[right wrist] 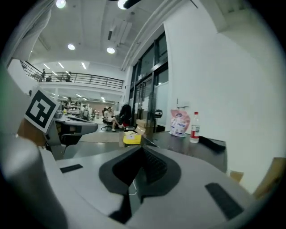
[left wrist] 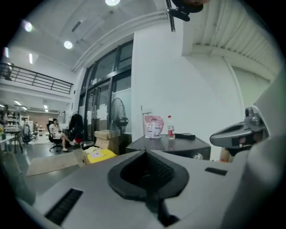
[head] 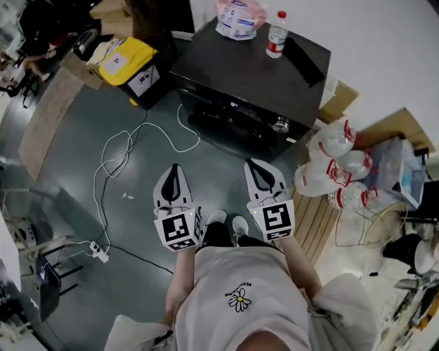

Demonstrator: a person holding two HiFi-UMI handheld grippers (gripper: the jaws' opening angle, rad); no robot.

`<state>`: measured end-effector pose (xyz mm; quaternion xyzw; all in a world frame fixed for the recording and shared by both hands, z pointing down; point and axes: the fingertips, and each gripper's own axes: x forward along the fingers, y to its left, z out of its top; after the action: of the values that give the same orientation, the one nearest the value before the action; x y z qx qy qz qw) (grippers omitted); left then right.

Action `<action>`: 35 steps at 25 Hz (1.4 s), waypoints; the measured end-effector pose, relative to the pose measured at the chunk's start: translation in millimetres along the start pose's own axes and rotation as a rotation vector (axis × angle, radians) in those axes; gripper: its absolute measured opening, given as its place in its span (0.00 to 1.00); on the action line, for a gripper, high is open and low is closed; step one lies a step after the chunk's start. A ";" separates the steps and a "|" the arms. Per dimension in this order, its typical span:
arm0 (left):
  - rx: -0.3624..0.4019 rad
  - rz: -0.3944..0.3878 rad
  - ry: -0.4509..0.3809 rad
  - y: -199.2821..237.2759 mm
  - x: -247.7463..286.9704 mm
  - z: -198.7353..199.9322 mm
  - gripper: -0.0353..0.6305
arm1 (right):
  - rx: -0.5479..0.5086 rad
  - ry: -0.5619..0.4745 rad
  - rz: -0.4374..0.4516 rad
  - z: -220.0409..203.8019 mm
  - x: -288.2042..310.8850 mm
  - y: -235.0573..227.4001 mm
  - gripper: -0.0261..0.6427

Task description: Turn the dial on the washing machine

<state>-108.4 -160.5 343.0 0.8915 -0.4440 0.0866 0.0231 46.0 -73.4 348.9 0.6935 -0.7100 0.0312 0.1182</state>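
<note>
The black washing machine (head: 254, 68) stands ahead of me, its silver dial (head: 280, 125) at the right end of the front panel. In the left gripper view the machine (left wrist: 178, 145) and dial (left wrist: 197, 156) show past the jaws; the right gripper view shows only the machine's top (right wrist: 187, 145). My left gripper (head: 174, 170) and right gripper (head: 256, 166) hang side by side over the floor, short of the machine and touching nothing. Both are shut and hold nothing, as the left gripper (left wrist: 145, 154) and right gripper (right wrist: 142, 150) also show in their own views.
On the machine lie a pink bag (head: 239, 17), a water bottle (head: 276, 34) and a dark flat object (head: 304, 58). Large water jugs (head: 329, 171) crowd its right side. A yellow box (head: 128, 60) sits to the left. A white cable (head: 116, 158) trails to a power strip (head: 99, 252).
</note>
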 end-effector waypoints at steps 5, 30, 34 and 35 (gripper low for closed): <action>0.036 -0.253 -0.010 -76.6 46.0 7.4 0.05 | 0.025 0.039 -0.266 -12.2 -43.2 -60.9 0.04; 0.142 -0.645 -0.073 -187.7 57.5 42.6 0.05 | 0.130 -0.017 -0.649 -6.9 -116.7 -110.8 0.04; 0.145 -0.646 -0.087 -196.9 71.4 46.3 0.05 | 0.171 -0.041 -0.649 -7.2 -108.8 -126.8 0.04; 0.148 -0.647 -0.090 -200.6 75.9 45.9 0.05 | 0.172 -0.047 -0.647 -8.2 -106.3 -132.1 0.04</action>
<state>102.2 -104.4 318.3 0.9884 -0.1312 0.0674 -0.0351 179.2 27.4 318.6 0.8910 -0.4501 0.0359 0.0466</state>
